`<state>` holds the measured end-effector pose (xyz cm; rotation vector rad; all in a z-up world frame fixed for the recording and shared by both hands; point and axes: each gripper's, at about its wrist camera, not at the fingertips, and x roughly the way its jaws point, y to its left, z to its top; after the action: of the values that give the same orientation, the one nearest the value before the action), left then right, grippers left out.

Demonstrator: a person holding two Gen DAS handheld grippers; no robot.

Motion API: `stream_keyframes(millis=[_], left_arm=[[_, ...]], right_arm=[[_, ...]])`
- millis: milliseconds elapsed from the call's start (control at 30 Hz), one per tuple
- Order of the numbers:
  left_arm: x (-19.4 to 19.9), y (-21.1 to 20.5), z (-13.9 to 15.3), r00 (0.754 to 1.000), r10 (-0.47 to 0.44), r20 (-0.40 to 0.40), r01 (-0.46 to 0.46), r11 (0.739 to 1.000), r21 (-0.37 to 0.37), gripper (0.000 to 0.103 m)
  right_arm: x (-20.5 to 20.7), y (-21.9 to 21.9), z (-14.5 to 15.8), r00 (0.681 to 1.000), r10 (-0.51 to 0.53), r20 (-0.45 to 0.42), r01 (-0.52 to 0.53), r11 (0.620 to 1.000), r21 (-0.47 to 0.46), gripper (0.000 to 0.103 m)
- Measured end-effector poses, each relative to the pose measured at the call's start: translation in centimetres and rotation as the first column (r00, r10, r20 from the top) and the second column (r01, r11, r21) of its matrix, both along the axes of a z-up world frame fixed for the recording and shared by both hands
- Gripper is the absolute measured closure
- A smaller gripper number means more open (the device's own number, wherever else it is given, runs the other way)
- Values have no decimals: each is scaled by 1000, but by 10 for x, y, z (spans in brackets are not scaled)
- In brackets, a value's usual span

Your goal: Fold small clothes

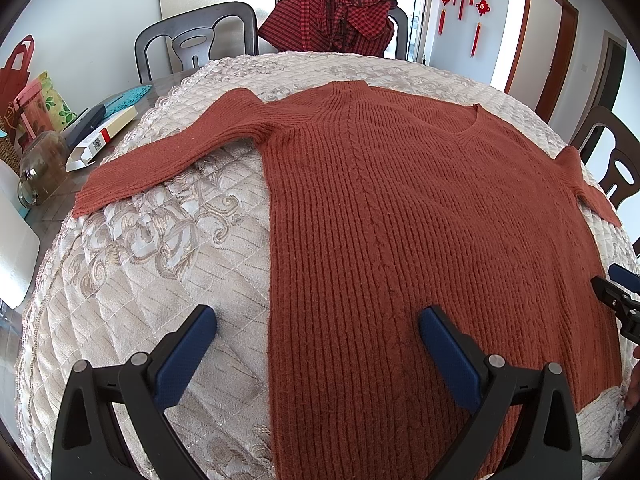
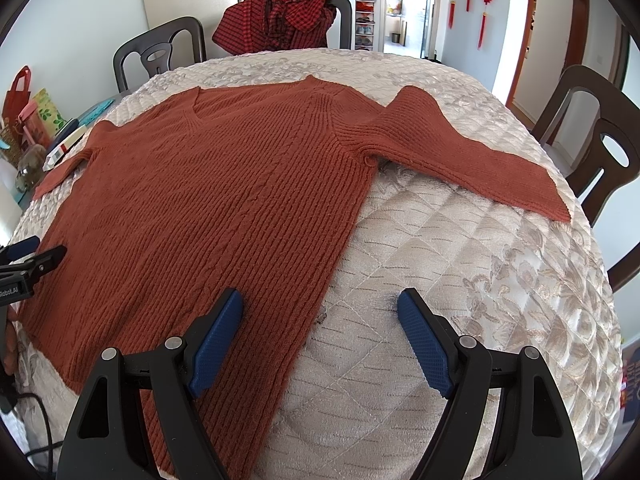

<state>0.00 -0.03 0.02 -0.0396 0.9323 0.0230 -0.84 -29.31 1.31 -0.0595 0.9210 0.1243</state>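
Your rust-red sweater (image 1: 420, 220) lies flat and spread out on the quilted table cover (image 1: 160, 280), V-neck toward the far side, both sleeves stretched out to either side. Your left gripper (image 1: 318, 330) hangs over the sweater's left side edge near the hem with its fingers spread wide — one blue pad (image 1: 184, 360) over the cover, the other over the knit, nothing held. Your right gripper (image 2: 320, 312) mirrors it at the opposite side edge, fingers likewise apart and empty, straddling the border between sweater and cover. The right sleeve (image 2: 472, 156) angles outward toward a dark chair (image 2: 600, 152). Beyond the table, a red checked garment (image 2: 280, 16) is draped over another chair back — well apart from the sweater.
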Motion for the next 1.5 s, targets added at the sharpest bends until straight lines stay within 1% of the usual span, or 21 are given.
stream_keyframes(millis=[233,333,400,567,667,767,867,967,1000,1133,1200,1233,1267,1300,1333,1367,1400,1433,1467,1500], left_arm=[[9,4,3,1000,3,-15,-3,1000,-7,0],[11,12,10,1000,16,7,-16,1000,-9,0],[14,21,14,999,35,25,-35,999,-16,0],[24,60,19,990,131,54,-128,990,-57,0],[32,89,17,976,208,62,-204,977,-59,1],[37,115,13,963,261,74,-257,965,-59,1],[46,139,7,949,308,66,-301,949,-93,2],[55,163,1,928,370,33,-362,921,-142,3],[57,169,0,923,383,39,-373,914,-159,3],[66,178,0,912,406,55,-391,903,-175,3],[72,181,-2,909,414,52,-398,897,-191,8],[74,182,-1,904,424,59,-408,895,-183,10],[76,183,-1,900,430,68,-414,893,-175,18],[78,184,-1,896,438,72,-422,892,-164,30],[81,185,0,889,452,71,-439,887,-142,35],[83,187,0,885,461,70,-450,883,-132,43],[85,190,1,879,470,72,-460,879,-122,56],[87,191,1,876,476,73,-467,877,-116,64],[88,194,2,875,478,71,-468,875,-122,79],[90,197,3,879,473,62,-460,875,-153,86]], right_arm=[[0,0,5,1000,-1,-8,1,1000,20,23],[2,5,12,1000,17,13,-18,1000,15,23],[6,12,19,999,37,38,-37,999,7,23],[19,20,23,997,57,47,-58,998,32,23],[28,24,26,996,67,58,-70,997,37,23],[38,26,28,996,68,60,-71,996,52,23],[46,27,28,996,67,53,-71,995,68,23],[49,30,26,996,73,44,-77,994,79,23],[49,31,24,996,77,40,-80,993,82,23],[49,30,16,997,74,12,-75,992,98,23],[49,28,13,998,67,3,-67,992,104,23],[49,27,12,998,63,0,-63,992,106,23],[49,26,11,998,59,-1,-58,992,109,23],[48,25,10,999,54,-3,-54,992,112,23],[48,25,10,999,52,-4,-52,992,113,23],[48,24,10,999,51,-4,-50,992,115,23],[48,24,11,999,50,-3,-49,992,116,23],[48,23,11,999,50,-1,-49,992,116,23],[48,23,11,999,50,0,-50,992,116,23],[47,23,11,999,50,1,-50,992,116,23]])
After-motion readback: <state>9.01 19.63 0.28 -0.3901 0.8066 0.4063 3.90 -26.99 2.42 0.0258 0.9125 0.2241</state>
